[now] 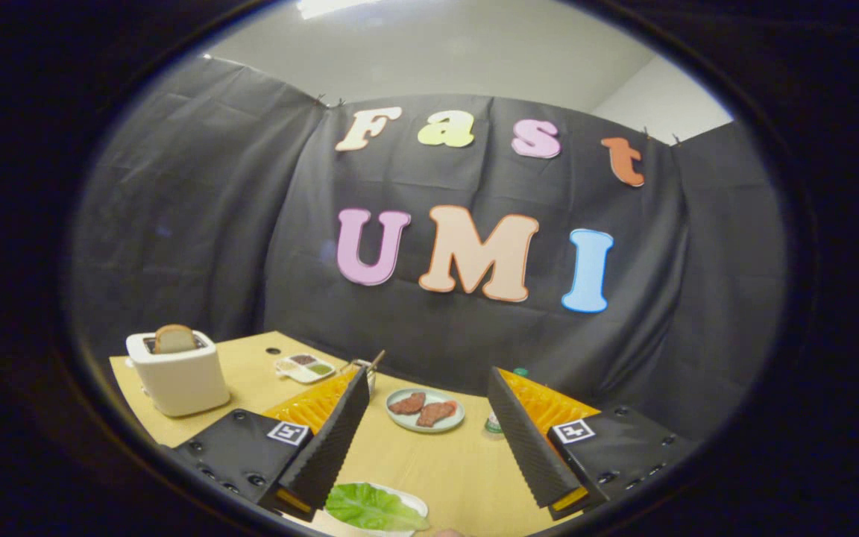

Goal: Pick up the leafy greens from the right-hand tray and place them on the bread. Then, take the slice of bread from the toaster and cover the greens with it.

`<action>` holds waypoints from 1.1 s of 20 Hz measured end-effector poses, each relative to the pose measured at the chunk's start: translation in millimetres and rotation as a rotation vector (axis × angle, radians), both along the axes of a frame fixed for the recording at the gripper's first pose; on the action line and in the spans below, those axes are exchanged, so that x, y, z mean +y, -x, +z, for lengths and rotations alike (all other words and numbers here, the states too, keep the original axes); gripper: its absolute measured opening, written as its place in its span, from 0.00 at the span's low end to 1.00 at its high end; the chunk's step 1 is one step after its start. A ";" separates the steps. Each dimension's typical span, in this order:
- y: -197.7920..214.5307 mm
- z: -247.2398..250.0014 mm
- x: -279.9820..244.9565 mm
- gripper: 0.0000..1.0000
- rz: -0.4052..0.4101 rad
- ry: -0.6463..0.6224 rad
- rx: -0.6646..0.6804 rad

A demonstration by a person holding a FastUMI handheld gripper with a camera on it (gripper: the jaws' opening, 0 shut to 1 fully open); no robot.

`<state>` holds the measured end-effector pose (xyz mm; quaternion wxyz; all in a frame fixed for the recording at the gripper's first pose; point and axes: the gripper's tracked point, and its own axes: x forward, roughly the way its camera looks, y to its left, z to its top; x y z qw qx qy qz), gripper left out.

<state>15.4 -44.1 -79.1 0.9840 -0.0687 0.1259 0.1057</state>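
Observation:
My gripper (428,384) hangs above the wooden table (444,462), open, with nothing between its fingers. A green leaf (370,507) lies on a white plate (411,498) low down, under and between the finger bases, nearer the left finger. Off to the left, beyond the left finger, stands a white toaster (180,377) with a slice of bread (174,338) sticking up from its slot. The bread to be topped is hidden from me.
A pale plate (400,422) with two brown meat pieces (422,409) sits just ahead, between the fingertips. A small white tray of sauces (305,368) lies behind the left finger, with a cup and stick beside it. A small bottle (494,424) stands by the right finger.

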 end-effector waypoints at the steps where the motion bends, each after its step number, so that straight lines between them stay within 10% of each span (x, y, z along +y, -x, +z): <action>1: -1.0 -6.2 -0.1 1.00 0.017 0.000 0.023; 22: 24.6 -139.9 37.1 1.00 0.511 0.141 0.393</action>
